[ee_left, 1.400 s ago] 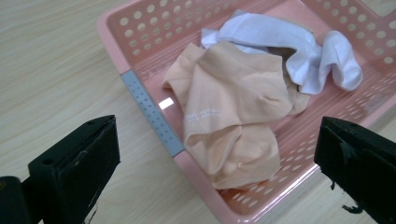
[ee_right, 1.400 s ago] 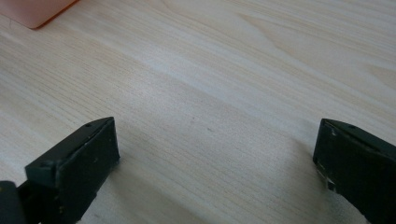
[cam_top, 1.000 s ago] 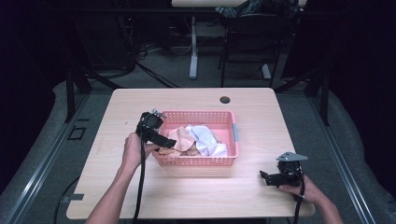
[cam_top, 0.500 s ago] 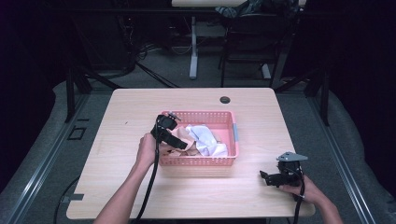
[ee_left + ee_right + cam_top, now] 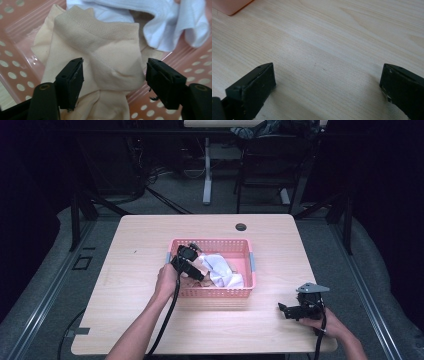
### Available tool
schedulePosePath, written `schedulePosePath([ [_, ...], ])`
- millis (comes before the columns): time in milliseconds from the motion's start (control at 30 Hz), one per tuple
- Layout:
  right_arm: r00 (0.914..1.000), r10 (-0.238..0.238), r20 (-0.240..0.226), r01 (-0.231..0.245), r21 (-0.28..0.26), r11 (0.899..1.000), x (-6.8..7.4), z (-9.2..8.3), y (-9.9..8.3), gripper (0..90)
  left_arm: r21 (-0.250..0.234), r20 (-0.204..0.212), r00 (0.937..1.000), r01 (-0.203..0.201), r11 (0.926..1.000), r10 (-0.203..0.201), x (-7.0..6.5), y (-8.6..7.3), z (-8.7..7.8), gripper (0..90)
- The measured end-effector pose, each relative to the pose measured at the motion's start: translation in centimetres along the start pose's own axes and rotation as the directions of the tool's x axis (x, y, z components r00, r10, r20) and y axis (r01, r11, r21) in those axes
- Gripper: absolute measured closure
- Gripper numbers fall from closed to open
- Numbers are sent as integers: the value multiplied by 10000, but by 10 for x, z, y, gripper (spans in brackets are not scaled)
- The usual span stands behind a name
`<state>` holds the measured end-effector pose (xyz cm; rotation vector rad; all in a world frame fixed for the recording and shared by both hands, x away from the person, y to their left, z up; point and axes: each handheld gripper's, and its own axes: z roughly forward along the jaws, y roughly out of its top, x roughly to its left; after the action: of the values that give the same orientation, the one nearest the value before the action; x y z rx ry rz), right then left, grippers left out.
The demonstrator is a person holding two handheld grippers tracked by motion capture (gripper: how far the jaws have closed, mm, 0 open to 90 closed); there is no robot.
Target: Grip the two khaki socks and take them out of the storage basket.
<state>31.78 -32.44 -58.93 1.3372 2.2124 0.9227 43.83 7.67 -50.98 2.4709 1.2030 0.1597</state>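
Beige sock (image 5: 100, 67) sits between the jaws of the left hand-held gripper (image 5: 113, 75), which have just been closing in but do not squeeze it yet. Up close, its knit shows and a clear bag lies under it. A white cloth (image 5: 160, 22) lies just behind it. From above, both are small lumps inside the pink basket (image 5: 240, 292) in the middle of the desk (image 5: 150, 240). The right hand-held gripper (image 5: 286, 309) rests near the desk's front corner, jaws spread wide over bare wood, well apart from the basket.
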Motion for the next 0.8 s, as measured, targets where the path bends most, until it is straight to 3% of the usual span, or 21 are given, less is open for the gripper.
schedulePosePath([
  [167, 10000, 4, -7, -4, -5, 10000, 0, 0, 0, 0, 178, -347, 9994, 35, 9998, -29, 0, 2, 3, 442],
  [367, 10000, 1, -2, -1, -1, 10000, 0, 0, 0, 0, -79, -473, 9988, 157, 9998, -160, 6, 1, -1, 542],
  [733, 10000, 3, -3, -3, -2, 10000, 0, 0, 0, 0, 176, -422, 9989, 218, 9996, -211, 17, -3, -6, 664],
  [800, 10000, 3, -7, -3, -5, 10000, 0, 0, 0, 0, 228, -259, 9996, 143, 9996, -137, 17, -3, -6, 693],
])
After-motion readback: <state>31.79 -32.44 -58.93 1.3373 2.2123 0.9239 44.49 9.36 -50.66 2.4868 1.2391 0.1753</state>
